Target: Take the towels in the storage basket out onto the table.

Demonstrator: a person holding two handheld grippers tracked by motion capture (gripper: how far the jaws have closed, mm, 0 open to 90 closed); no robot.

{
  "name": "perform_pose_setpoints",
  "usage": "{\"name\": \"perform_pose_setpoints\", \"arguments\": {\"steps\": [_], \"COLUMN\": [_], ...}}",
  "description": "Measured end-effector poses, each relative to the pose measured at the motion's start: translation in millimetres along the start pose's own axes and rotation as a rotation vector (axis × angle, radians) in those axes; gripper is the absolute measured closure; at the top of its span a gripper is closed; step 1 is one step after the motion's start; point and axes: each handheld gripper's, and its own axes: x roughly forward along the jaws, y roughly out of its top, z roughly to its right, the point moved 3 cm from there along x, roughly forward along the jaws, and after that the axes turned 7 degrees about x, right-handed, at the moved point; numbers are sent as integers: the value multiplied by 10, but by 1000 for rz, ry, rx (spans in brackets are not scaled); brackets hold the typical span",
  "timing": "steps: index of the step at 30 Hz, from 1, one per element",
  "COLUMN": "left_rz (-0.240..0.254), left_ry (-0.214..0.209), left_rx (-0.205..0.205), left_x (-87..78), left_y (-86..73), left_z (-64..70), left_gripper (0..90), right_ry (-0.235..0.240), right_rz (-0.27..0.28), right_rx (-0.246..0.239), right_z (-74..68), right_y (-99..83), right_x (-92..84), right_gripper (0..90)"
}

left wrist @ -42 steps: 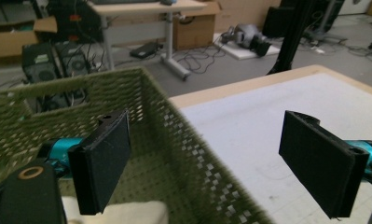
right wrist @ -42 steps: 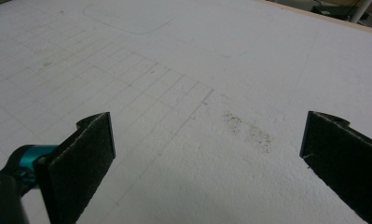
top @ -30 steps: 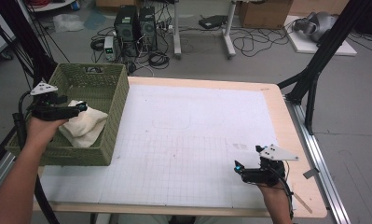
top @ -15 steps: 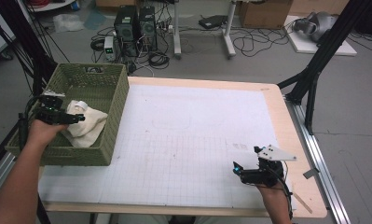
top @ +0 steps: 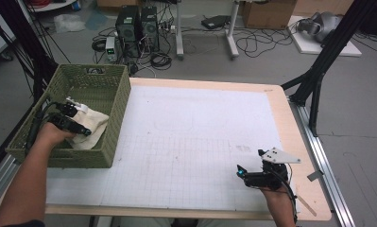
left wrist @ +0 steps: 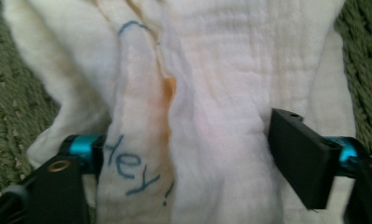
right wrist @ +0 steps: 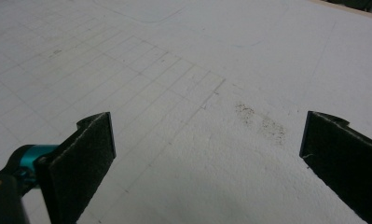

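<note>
Down into the green basket (top: pixel 111 101) goes the left gripper (top: pixel 77 120); a second ago it was up above the rim, and now it sits low inside, right on the white cloth (top: pixel 95 130). Its jaws have just been closing a bit. From the left gripper view, the cloth (left wrist: pixel 211 93) lies bunched up between the two black jaws. One jaw is on each side of a thick fold, and both seem to touch it. The jaws are quite wide apart, because the fold between them is fat. Blue writing on the cloth says "Hey!", and there is a small orange stain near the middle. Green woven basket floor (left wrist: pixel 16 93) peeks out on both sides of the cloth.

The cloth is in the near part of the basket, close to the person's left hand (top: pixel 54 135). The basket stands at the left edge of the white table (top: pixel 200 132).

The right gripper (top: pixel 245 174) has not moved. It rests low over the near right part of the table, well apart from the basket. Its jaws are wide open, with just the white table top (right wrist: pixel 211 116) between them.
</note>
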Motion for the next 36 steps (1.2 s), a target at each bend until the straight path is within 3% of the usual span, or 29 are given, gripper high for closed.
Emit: {"name": "perform_pose_setpoints", "arguments": {"steps": [7, 10, 13, 20, 24, 25, 27, 28, 29, 36], "left_rz": [14, 56, 141, 444, 613, 613, 720, 720, 794, 933], "left_ry": [-31, -18, -9, 16, 55, 55, 80, 80, 85, 106], "left_rx": [26, 18, -14, -86, -118, -118, -139, -139, -154, -132], "left_x": [-39, -98, -195, -528, -768, -768, -956, -956, -1072, -1370], "left_y": [16, 34, 47, 42, 30, 30, 24, 24, 28, 106], "left_z": [39, 22, -14, -92, -122, -122, -138, -138, -133, -35], "left_gripper": [658, 720, 734, 734, 735, 735, 735, 735, 735, 737], "right_ry": [-15, -20, -25, -34, -34, -34, -33, -33, -34, -34], "right_rz": [1, 0, 8, 10, 14, 14, 17, 18, 18, 19], "right_rx": [11, 22, 31, 40, 37, 37, 40, 40, 41, 42], "right_z": [21, 36, 58, 64, 63, 63, 59, 58, 55, 51], "right_y": [-3, -4, -1, 1, 6, 6, 12, 13, 15, 25], "right_x": [-10, -20, -32, -56, -56, -56, -60, -61, -63, -65], "right_gripper": [25, 26, 27, 27, 27, 27, 27, 27, 27, 41]}}
